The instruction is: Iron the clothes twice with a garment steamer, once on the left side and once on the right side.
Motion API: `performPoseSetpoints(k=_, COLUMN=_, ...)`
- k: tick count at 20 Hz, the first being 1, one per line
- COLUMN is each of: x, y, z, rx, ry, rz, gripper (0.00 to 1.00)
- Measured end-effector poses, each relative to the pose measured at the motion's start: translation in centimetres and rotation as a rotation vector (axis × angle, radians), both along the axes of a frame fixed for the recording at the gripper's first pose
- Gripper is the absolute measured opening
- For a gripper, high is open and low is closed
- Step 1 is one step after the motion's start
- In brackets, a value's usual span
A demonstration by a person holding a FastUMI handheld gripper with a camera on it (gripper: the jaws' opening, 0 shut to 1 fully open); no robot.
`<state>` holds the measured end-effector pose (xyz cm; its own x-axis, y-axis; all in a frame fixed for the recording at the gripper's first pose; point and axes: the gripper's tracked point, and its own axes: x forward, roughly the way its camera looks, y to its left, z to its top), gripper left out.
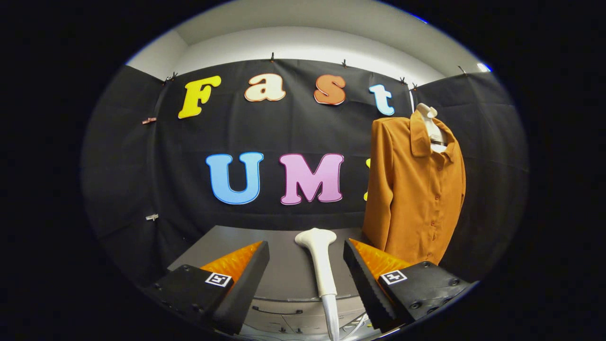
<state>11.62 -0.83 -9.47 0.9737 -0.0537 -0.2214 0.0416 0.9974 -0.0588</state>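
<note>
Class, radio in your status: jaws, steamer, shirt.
Gripper open, jaws apart. Steamer between them, untouched. Shirt hanging beyond, off to one side, path unobstructed.

Steamer (320,258) between parted tongs (307,253), shirt (416,189) beyond-right.

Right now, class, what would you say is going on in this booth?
A hand-held gripper is open, its fingers on either side of a white garment steamer handle without pressing on it. The steamer lies on a grey table. Beyond the fingers, to the right, a rust-orange button-up shirt hangs on a form, apparently awaiting steaming.
</note>
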Motion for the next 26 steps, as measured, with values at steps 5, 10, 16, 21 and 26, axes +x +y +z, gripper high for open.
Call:
performPoseSetpoints(k=5, x=5.0, y=-1.4, z=-3.8, rx=0.003, ry=0.101, rz=0.031, gripper=0.98)
performPoseSetpoints(k=10, x=7.7, y=-2.8, z=-8.2, rx=0.032, ry=0.229, rz=0.018, gripper=0.98)
performPoseSetpoints(k=16, x=9.9, y=-3.9, z=-12.1, rx=0.054, ry=0.368, rz=-0.002, gripper=0.98)
performPoseSetpoints(k=21, x=10.0, y=-4.5, z=-14.3, rx=0.059, ry=0.465, rz=-0.021, gripper=0.88)
performPoseSetpoints(k=26, x=9.9, y=-4.7, z=-15.6, rx=0.040, ry=0.539, rz=-0.030, gripper=0.81)
